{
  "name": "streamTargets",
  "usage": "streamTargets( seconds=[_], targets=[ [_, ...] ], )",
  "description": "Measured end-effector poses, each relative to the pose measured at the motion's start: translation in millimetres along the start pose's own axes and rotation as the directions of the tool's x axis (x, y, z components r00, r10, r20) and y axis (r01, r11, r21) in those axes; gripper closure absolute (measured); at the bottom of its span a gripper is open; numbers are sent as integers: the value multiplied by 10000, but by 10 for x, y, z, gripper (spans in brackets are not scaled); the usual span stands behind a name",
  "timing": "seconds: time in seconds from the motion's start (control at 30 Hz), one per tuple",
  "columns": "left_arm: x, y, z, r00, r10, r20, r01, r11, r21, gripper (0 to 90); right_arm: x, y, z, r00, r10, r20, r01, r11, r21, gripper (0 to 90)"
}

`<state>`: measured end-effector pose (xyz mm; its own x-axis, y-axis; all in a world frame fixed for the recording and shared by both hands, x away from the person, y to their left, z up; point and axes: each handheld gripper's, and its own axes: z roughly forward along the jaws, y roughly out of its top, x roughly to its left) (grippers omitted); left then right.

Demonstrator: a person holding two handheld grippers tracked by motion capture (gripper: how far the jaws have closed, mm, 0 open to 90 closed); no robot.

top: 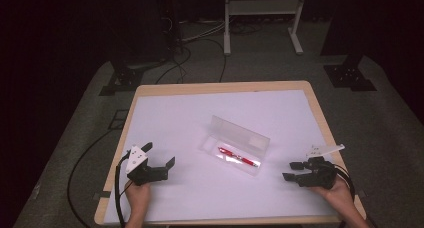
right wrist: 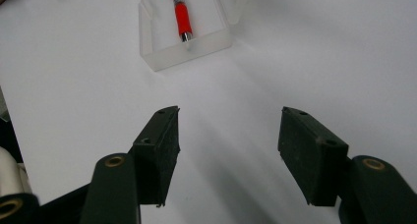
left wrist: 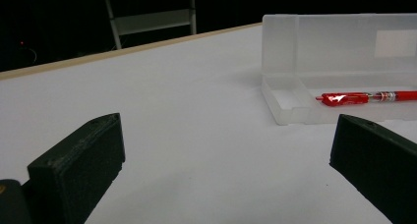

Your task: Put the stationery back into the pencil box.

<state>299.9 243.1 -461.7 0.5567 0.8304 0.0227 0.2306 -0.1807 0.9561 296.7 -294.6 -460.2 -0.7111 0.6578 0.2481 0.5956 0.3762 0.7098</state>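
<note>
Case point(top: 235, 147): clear plastic pen box, my landmark. I see it lying about mid-table on the white sheet point(top: 200, 113), lid swung open and standing up along its far side.
Pen point(top: 238, 157): red, lying flat inside the case tray, along its length. In the left gripper view the pen point(left wrist: 366, 97) rests on the tray floor with its red grip end toward the near short wall. In the right gripper view the pen point(right wrist: 180, 15) points its metal tip at the short wall nearest me.
Left gripper point(top: 160, 155): left of the case and nearer my edge of the table, well apart from it. My hand point(top: 138, 197) holds it from behind.
Left fingers: spread wide, nothing between them. In the left gripper view I see only bare sheet in the gap, with the case point(left wrist: 339, 69) beyond the right-hand jaw.
Right gripper point(top: 293, 171): right of the case and nearer my edge, well apart from it, jaws pointing toward the case.
Right fingers: apart, nothing between them; bare sheet in the gap in the right gripper view, the case point(right wrist: 184, 35) ahead of them.
Table point(top: 320, 113): wooden rim showing around the sheet on which the case lies.
Contact: neither gripper touches the case or the pen.
</note>
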Motion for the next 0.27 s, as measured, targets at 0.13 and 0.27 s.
streamTargets(
  seconds=[0.13, 0.27],
  targets=[
    [-2, 1, 2, 10000, 27, -20, -27, 10000, 0, 0, -2, -64, -42, 9998, 174, 14, -174, 9996, -201, 369],
    [3, 1, 1, 10000, -17, -20, 17, 10000, 8, 0, 35, -144, -51, 9998, 170, 117, -163, 9985, -521, 335]
  ],
)
